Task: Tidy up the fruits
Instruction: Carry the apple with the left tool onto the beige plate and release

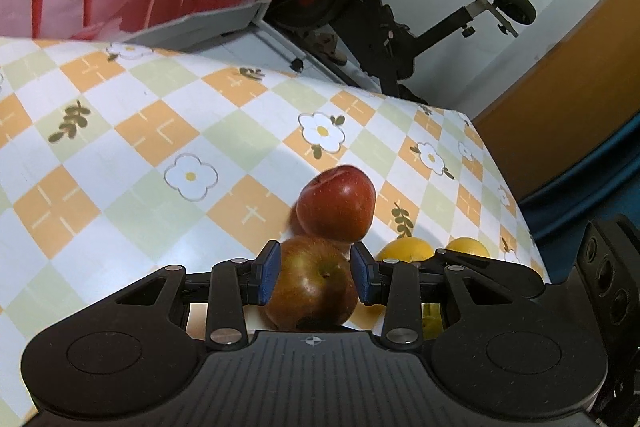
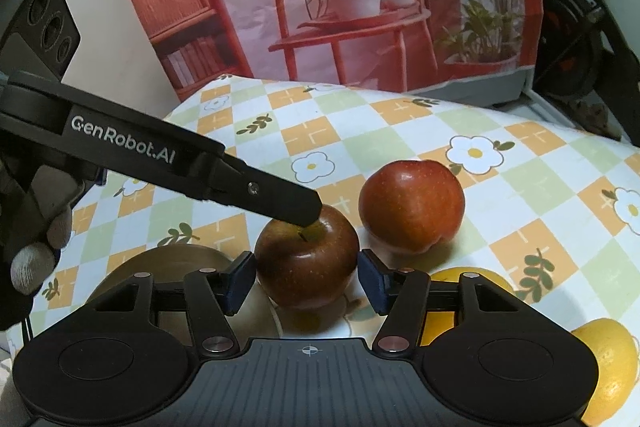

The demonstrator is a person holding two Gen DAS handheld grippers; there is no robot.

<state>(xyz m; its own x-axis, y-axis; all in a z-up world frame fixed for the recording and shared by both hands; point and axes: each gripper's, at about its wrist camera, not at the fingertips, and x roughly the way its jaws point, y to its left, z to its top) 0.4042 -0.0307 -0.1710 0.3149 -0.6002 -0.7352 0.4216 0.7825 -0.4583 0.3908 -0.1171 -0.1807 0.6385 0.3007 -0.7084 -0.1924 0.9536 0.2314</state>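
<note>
The dark red-brown apple point(image 1: 312, 283) stood upright, stem dimple upward. The left gripper point(image 1: 314, 277) clamped it; the right gripper's point(image 2: 307, 281) jaws flanked it, slightly apart.

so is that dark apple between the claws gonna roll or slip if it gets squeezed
The dark apple looks round and glossy, so it may slip or roll. It probably stays rigid. The red apple sits just behind it and might get nudged.

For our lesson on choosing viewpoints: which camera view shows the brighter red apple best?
The right wrist view: the brighter red apple sits whole and unobstructed on the tablecloth. The left wrist view shows it smaller, its lower edge hidden behind the darker apple.
</note>
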